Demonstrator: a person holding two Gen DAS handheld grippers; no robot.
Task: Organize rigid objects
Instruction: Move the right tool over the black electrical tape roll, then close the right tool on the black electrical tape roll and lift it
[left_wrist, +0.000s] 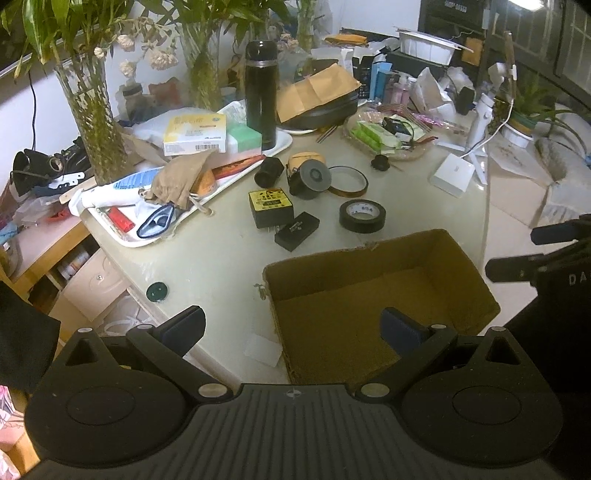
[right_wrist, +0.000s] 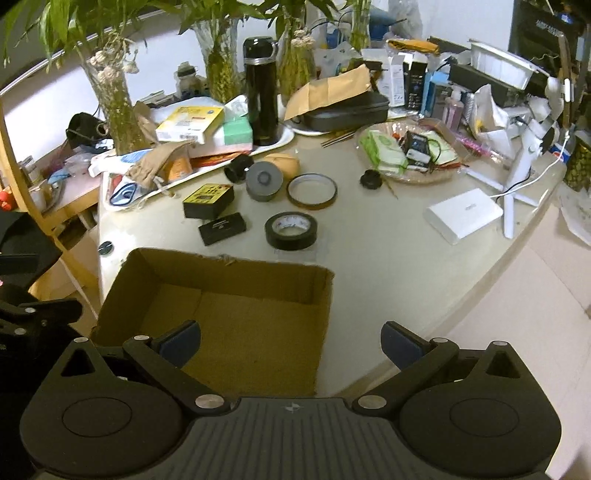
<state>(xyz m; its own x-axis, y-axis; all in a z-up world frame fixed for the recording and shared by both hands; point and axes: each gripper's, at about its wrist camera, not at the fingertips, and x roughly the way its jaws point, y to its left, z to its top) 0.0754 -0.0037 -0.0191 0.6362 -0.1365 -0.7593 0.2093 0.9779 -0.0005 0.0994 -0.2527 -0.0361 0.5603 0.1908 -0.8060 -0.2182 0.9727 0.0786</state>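
Cardboard box (right_wrist: 236, 317) sits empty on the table's (right_wrist: 388, 266) near edge, under both wide-open, empty grippers (left_wrist: 291, 328) (right_wrist: 291, 341). Behind it lie two black blocks (right_wrist: 222, 229) (right_wrist: 209, 200) and one black tape roll (right_wrist: 291, 230). Only the left view shows the shoe (left_wrist: 55, 166).

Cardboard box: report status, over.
Both tongs, left and right, open, holding nothing. Cardboard box empty. Black tape roll nearest, unobstructed.
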